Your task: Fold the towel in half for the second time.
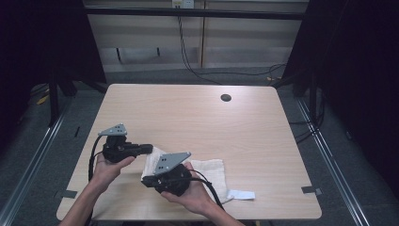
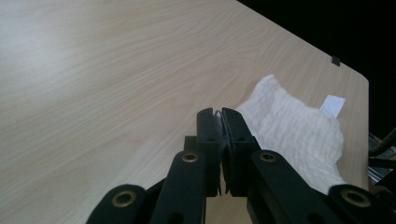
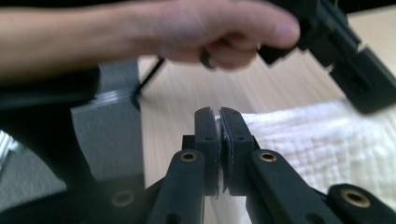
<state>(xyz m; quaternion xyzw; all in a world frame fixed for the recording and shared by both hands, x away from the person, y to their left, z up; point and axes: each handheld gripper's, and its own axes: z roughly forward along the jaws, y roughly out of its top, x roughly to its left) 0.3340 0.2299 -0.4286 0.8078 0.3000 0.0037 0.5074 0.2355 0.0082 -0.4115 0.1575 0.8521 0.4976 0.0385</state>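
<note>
Pale wooden tabletop carries a white cloth near its front edge. Left gripper and right gripper each pinch a cloth edge; soft, light, limp, best held by corners.

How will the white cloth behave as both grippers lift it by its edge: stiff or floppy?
Probably floppy: the white cloth already drapes and folds where the left gripper pinches its edge. It looks light, a thin crinkled weave, so the right gripper, also shut on its edge, should raise it easily. The rest will likely sag and drag across the table.
</note>
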